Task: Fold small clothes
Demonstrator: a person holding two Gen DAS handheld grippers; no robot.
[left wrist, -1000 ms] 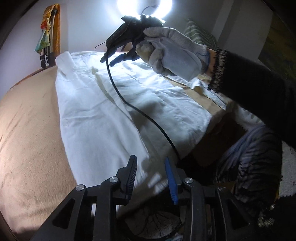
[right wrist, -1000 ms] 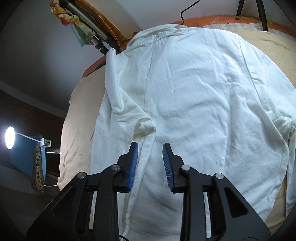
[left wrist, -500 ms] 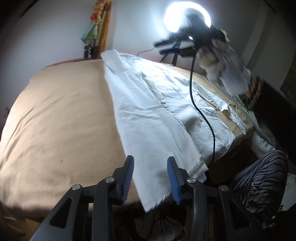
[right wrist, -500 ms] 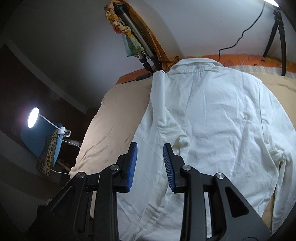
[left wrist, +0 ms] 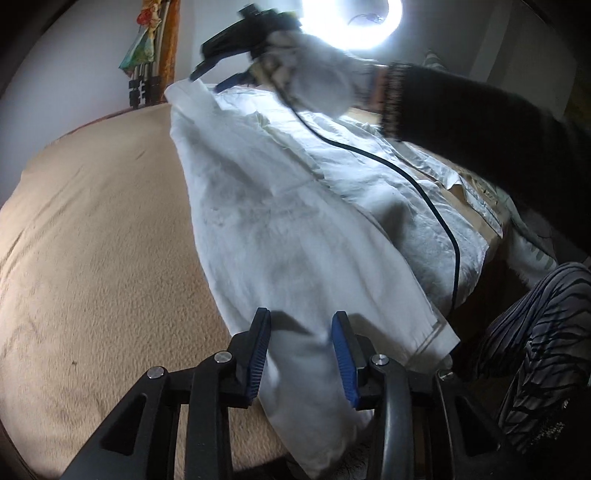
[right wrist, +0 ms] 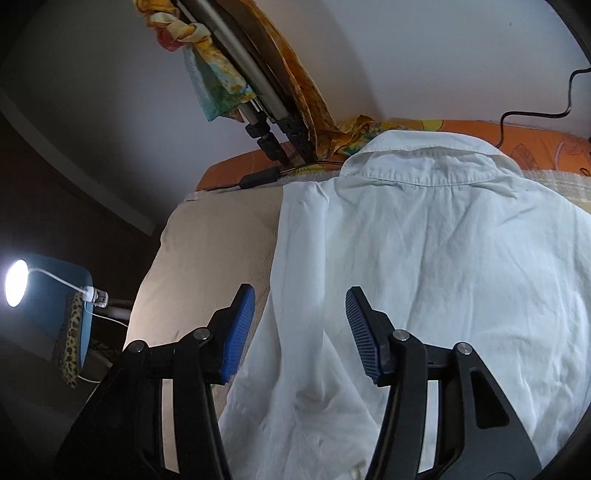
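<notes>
A white shirt (left wrist: 295, 221) lies back up on the beige bed cover (left wrist: 92, 240), collar (right wrist: 424, 162) at the far end. My left gripper (left wrist: 301, 321) hovers open over the shirt's near hem corner, cloth showing below its blue pads. A gloved hand (left wrist: 314, 74) holds my right gripper (left wrist: 208, 79) at the shirt's far shoulder. In the right wrist view that right gripper (right wrist: 299, 299) hangs over the shirt's (right wrist: 443, 277) folded left edge by the shoulder. Its jaws are closing, with the fold under the gap and neither pad pressing on it.
A black cable (left wrist: 424, 184) trails from the right gripper across the shirt. Tripod legs (right wrist: 266, 122) with a coloured cloth lean at the bed's head, by an orange sheet (right wrist: 517, 140). A ring light (left wrist: 351, 18) glares behind. A lamp (right wrist: 16, 282) stands left; a striped trouser leg (left wrist: 535, 332) right.
The right gripper swung from the shirt's mid sleeve up to its shoulder, and its jaws stand wider. The left gripper sank towards the hem corner, pads the same width apart.
</notes>
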